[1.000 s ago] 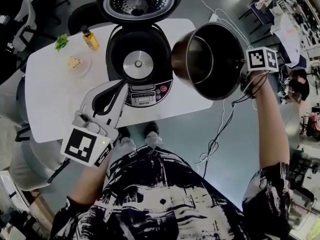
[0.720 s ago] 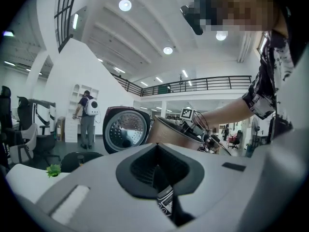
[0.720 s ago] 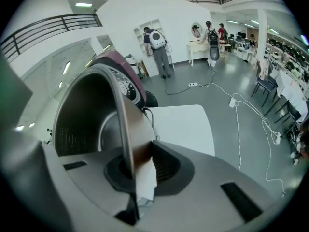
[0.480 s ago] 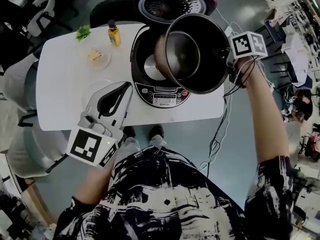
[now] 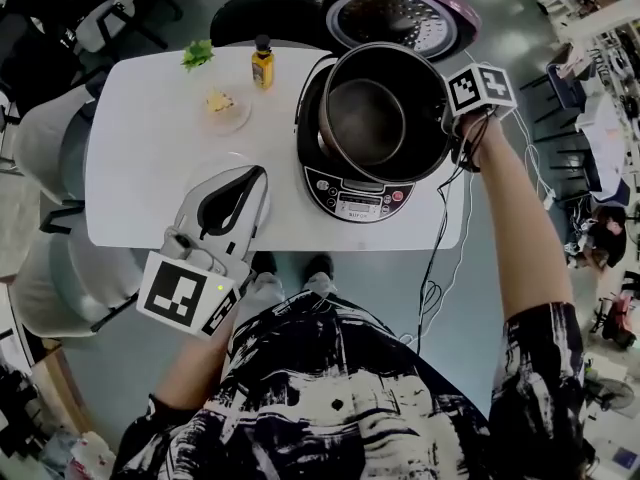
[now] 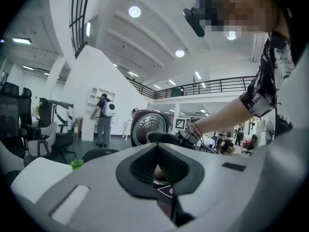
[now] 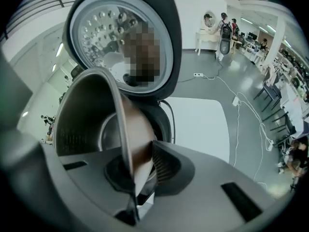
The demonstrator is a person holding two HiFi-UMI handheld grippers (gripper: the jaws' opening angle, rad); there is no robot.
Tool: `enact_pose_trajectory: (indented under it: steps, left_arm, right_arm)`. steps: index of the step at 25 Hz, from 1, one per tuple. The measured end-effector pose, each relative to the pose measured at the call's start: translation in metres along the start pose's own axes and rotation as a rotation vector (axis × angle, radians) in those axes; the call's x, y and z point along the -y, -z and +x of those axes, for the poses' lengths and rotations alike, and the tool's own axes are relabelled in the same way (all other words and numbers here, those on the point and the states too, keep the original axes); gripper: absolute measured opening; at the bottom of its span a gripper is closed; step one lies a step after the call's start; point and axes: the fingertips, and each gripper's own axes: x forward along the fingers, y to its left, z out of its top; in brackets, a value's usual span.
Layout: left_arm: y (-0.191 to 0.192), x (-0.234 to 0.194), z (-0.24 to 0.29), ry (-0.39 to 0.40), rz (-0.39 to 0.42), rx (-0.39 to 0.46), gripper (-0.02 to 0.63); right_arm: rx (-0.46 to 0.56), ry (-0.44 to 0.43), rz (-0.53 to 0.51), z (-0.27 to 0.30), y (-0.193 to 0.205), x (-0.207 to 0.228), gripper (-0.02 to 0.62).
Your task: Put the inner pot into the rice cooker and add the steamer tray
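1. Inner pot point(image 5: 385, 118) – dark, with a bare metal inside – hangs over the open well of the rice cooker point(image 5: 360, 200) and hides nearly all of the well. In the right gripper view it sits tilted, not level; whether its base touches the cooker cannot be told.
2. Right gripper point(image 5: 450, 120) comes in from the cooker's right side, pointing steeply down. Its jaws are clamped on the pot's wall just under the rim, one pad inside and one outside.
3. Cooker lid point(image 5: 400, 13) stands open behind the pot, its perforated inner plate facing forward.
4. Left gripper point(image 5: 262, 173) is held over the white table point(image 5: 140, 198), to the left of the cooker's control panel and well apart from the pot. Its jaws meet at the tips and nothing is between them – the left gripper view shows the same.
5. Far side of the table carries a yellow bottle point(image 5: 263, 63), a green sprig point(image 5: 198, 55) and a small dish of food point(image 5: 222, 108), all left of the cooker.
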Motion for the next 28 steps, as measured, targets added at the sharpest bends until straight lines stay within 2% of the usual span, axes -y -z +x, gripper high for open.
enact_pose_trajectory:
  steps: [10, 28]
  left_arm:
    - [0.004, -0.023, -0.011, -0.023, -0.018, 0.000, 0.005]
    - [0.022, -0.044, -0.023, -0.034, -0.064, -0.015, 0.005]
  right_arm:
    - [-0.037, 0.082, 0.024, 0.026, 0.002, 0.006, 0.008]
    - [-0.123, 0.285, -0.046, 0.057, 0.007, 0.014, 0.008]
